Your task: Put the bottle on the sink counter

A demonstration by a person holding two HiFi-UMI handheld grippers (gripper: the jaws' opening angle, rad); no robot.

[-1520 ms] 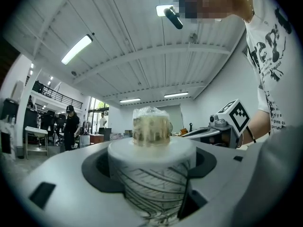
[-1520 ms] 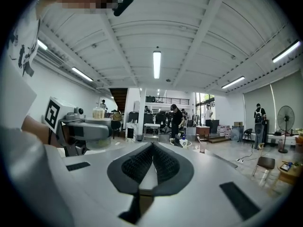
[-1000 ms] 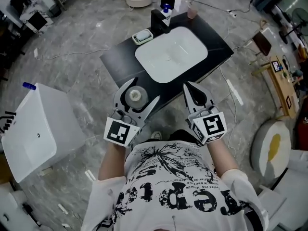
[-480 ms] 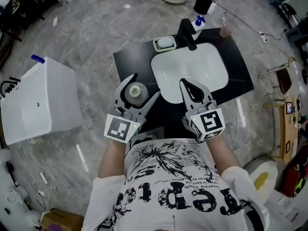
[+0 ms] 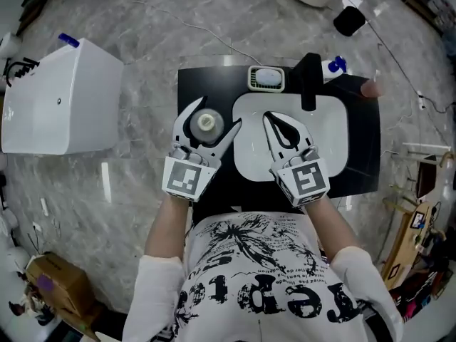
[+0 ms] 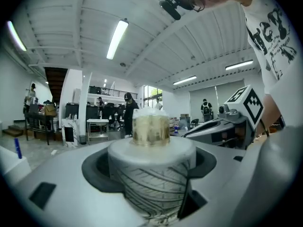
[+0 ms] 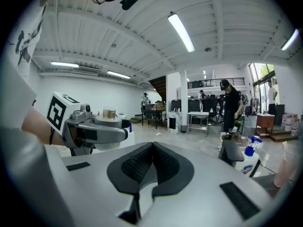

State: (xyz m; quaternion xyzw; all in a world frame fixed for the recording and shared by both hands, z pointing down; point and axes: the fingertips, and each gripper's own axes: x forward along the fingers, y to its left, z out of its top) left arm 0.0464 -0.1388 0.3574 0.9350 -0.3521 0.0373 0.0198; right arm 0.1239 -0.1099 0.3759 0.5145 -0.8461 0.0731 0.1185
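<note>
My left gripper (image 5: 206, 123) is shut on a white bottle (image 5: 205, 124) with a gold cap, held upright over the left part of the black sink counter (image 5: 187, 91). In the left gripper view the bottle (image 6: 151, 169) fills the space between the jaws, its gold cap (image 6: 150, 128) on top. My right gripper (image 5: 284, 129) is shut with nothing in it, over the white basin (image 5: 329, 130). In the right gripper view its jaws (image 7: 151, 169) meet, and the left gripper (image 7: 97, 129) with the bottle shows at the left.
A black faucet (image 5: 309, 80) stands at the basin's far rim, with a soap dish (image 5: 266, 78) to its left and a spray bottle (image 5: 332, 66) to its right. A pink cup (image 5: 370, 87) sits at the counter's far right. A white box (image 5: 60, 98) stands on the floor to the left.
The view has swung round the counter, which now lies straight ahead. Both grippers have come forward over it, the bottle still in the left one.
</note>
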